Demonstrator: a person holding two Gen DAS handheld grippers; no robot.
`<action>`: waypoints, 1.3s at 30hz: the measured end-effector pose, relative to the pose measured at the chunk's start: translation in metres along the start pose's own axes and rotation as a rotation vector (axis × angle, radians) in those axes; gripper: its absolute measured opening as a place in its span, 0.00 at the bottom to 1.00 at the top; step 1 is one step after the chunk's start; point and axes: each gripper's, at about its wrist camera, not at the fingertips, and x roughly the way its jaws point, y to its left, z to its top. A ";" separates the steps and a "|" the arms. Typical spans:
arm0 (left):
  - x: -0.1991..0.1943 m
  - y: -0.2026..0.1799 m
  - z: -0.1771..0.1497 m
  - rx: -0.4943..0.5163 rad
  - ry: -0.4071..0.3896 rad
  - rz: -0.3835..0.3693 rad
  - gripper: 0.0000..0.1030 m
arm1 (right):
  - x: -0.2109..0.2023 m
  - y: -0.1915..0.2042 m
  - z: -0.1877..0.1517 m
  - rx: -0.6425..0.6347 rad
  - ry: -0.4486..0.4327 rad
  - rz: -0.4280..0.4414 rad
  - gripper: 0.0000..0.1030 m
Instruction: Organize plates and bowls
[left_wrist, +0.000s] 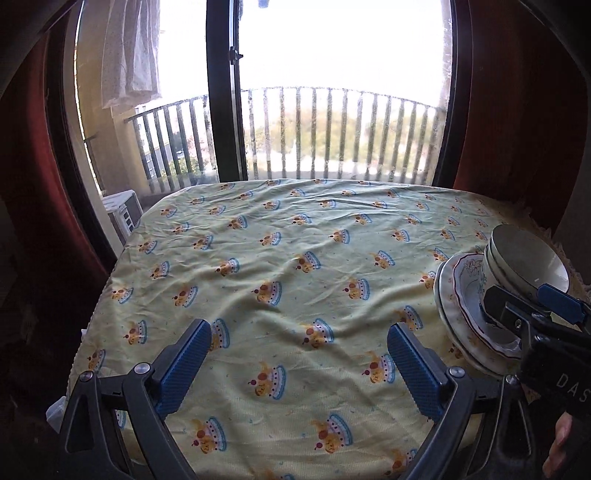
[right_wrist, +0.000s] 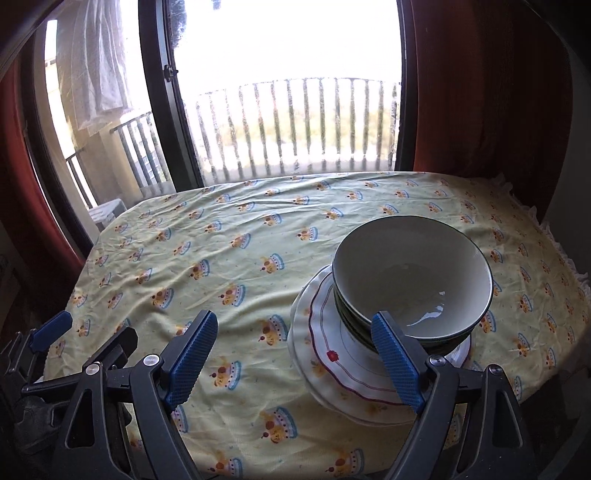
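A stack of white plates (right_wrist: 332, 373) with a red-trimmed scalloped plate on top sits on the table at the right. Dark-rimmed bowls (right_wrist: 413, 280) are nested on the plates. My right gripper (right_wrist: 295, 354) is open and empty just in front of the stack, its right finger (right_wrist: 397, 363) near the bowls. My left gripper (left_wrist: 299, 365) is open and empty over bare cloth to the left. In the left wrist view the plates (left_wrist: 454, 306), the bowls (left_wrist: 524, 262) and the right gripper (left_wrist: 532, 308) show at the right edge.
The table has a yellow cloth (left_wrist: 280, 258) printed with crowns. A window with a balcony railing (right_wrist: 295, 125) stands behind the table. Red curtains (right_wrist: 480, 92) hang at both sides. A white unit (left_wrist: 123, 214) sits beyond the table's left corner.
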 end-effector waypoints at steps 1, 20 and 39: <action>0.001 0.002 -0.002 0.006 0.006 0.007 0.94 | -0.001 0.004 -0.004 -0.008 -0.007 0.003 0.86; -0.007 0.017 -0.010 0.019 -0.010 0.005 0.95 | -0.013 0.015 -0.023 0.046 -0.020 -0.051 0.97; -0.003 0.019 -0.009 -0.014 0.013 -0.012 0.96 | -0.007 0.012 -0.019 0.049 0.011 -0.044 0.97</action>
